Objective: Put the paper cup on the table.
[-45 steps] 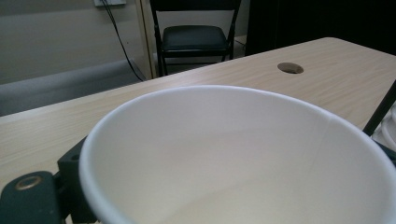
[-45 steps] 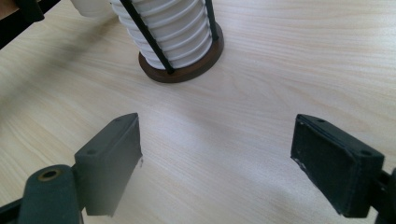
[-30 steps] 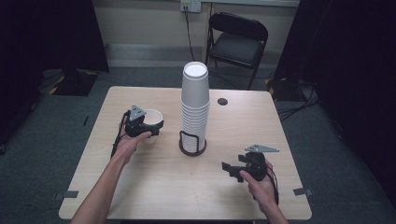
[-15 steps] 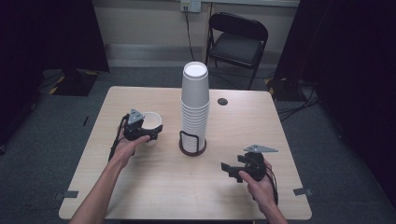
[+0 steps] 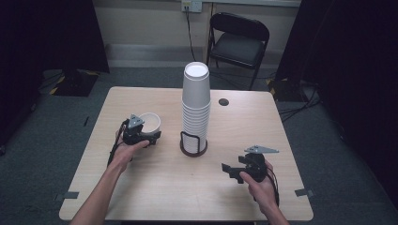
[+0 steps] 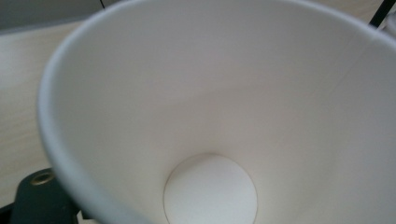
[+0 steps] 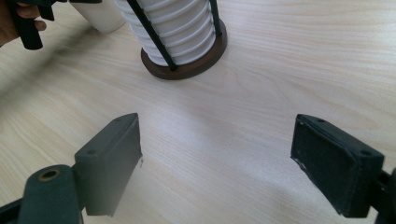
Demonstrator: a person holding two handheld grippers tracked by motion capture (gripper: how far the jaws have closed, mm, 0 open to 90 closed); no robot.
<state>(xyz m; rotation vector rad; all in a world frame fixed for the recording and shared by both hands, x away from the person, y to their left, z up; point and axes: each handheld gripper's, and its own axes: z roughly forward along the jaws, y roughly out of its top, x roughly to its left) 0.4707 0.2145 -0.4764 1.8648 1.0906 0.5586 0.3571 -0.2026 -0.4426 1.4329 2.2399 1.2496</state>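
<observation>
Left hand-held gripper point(image 5: 151, 136) clamped on cup point(image 5: 149, 123), upright, left of stack point(image 5: 195, 101) on bench point(image 5: 155, 187). Right hand-held gripper point(image 5: 231, 170) jaws apart, empty, near right. Judge: keep cup level, light squeeze only, rim dents easily; clear stack.

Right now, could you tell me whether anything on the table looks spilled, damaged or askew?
Nothing stands out. The cup stack stands upright in its holder, the single cup at the left gripper looks clean and undented inside, and the table shows no spill.
</observation>
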